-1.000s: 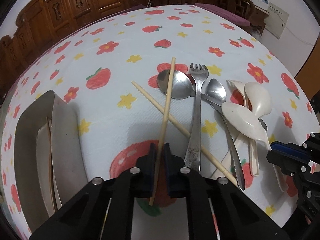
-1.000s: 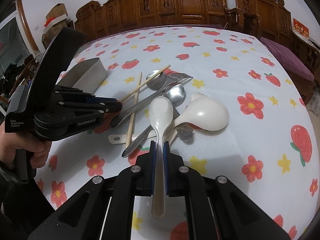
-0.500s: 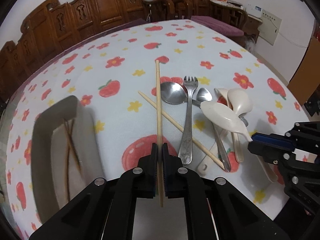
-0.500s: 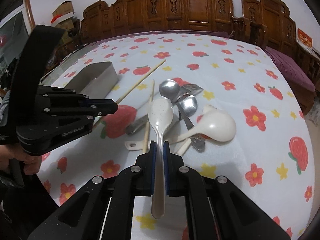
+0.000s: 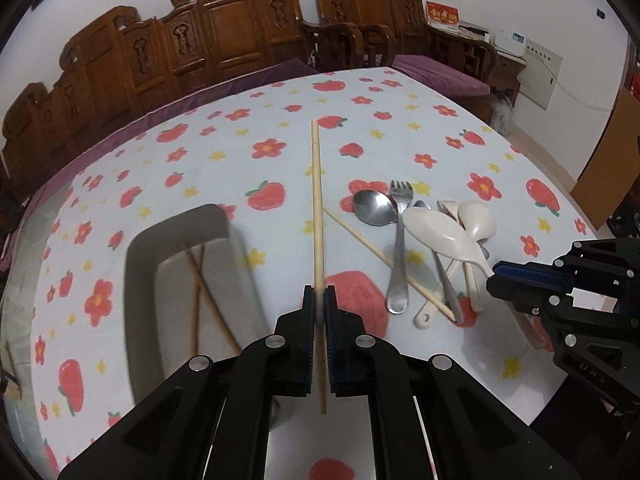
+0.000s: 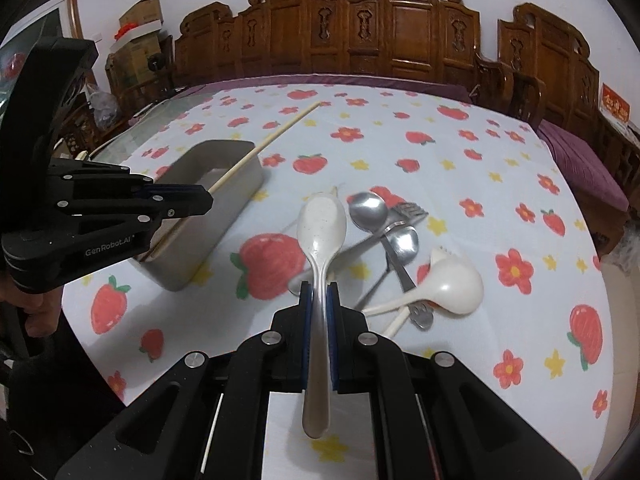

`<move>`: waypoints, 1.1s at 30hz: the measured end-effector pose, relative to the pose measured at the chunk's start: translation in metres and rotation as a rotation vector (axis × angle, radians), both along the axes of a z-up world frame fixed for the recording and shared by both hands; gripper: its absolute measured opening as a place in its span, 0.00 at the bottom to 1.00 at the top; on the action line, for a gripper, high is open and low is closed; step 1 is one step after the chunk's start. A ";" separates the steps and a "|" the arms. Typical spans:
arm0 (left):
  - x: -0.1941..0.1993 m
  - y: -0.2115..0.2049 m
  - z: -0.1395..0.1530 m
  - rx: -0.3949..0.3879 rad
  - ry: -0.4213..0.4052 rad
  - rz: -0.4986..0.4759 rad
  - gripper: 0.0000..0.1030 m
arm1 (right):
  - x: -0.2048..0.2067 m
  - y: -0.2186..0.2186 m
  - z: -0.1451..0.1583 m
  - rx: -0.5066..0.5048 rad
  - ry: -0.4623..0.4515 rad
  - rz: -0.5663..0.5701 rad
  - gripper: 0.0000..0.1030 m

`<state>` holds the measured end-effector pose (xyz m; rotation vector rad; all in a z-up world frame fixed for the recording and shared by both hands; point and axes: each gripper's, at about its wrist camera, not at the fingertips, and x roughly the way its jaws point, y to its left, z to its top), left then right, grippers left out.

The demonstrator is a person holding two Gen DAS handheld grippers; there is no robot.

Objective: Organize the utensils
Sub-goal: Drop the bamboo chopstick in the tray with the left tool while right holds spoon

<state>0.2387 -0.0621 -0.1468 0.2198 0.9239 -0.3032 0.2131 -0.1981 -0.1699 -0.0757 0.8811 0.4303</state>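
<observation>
My left gripper [image 5: 319,300] is shut on a pale wooden chopstick [image 5: 317,208], held in the air and pointing away over the table. My right gripper [image 6: 319,292] is shut on the handle of a white spoon [image 6: 322,224], lifted above the pile. On the cloth lie a second chopstick [image 5: 384,258], a steel spoon [image 5: 374,208], a fork [image 5: 400,240], a smaller steel spoon [image 6: 402,240] and white ladle-like spoons [image 6: 452,288]. A grey metal tray [image 5: 140,280] at the left holds dark chopsticks [image 5: 200,292]. In the right wrist view the left gripper [image 6: 206,200] hangs over that tray [image 6: 236,192].
The table carries a white cloth [image 5: 440,140] printed with strawberries and flowers. Carved wooden chairs [image 6: 400,32] line its far side. A person's hand [image 6: 36,320] grips the left tool's handle. Boxes [image 6: 140,20] stand at the back left.
Both grippers have risen with their loads: the chopstick left the pile and swung straight ahead, the white spoon lifted clear. The tray has come further into the left wrist view.
</observation>
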 end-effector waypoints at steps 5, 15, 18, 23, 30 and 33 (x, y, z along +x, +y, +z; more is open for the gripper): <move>-0.002 0.024 0.005 -0.014 -0.005 0.027 0.04 | -0.002 0.014 0.012 -0.010 -0.018 0.015 0.08; 0.005 0.076 -0.012 -0.022 0.059 0.085 0.04 | -0.004 0.041 0.025 -0.014 -0.037 0.048 0.08; 0.010 0.090 -0.022 -0.018 0.088 0.108 0.04 | -0.001 0.048 0.026 -0.017 -0.036 0.057 0.08; 0.019 0.108 -0.036 -0.018 0.128 0.140 0.04 | 0.001 0.056 0.027 -0.028 -0.044 0.062 0.08; 0.024 0.110 -0.046 -0.013 0.146 0.141 0.04 | 0.006 0.066 0.026 -0.039 -0.039 0.073 0.08; 0.027 0.110 -0.050 -0.015 0.155 0.145 0.04 | 0.007 0.071 0.026 -0.043 -0.037 0.078 0.08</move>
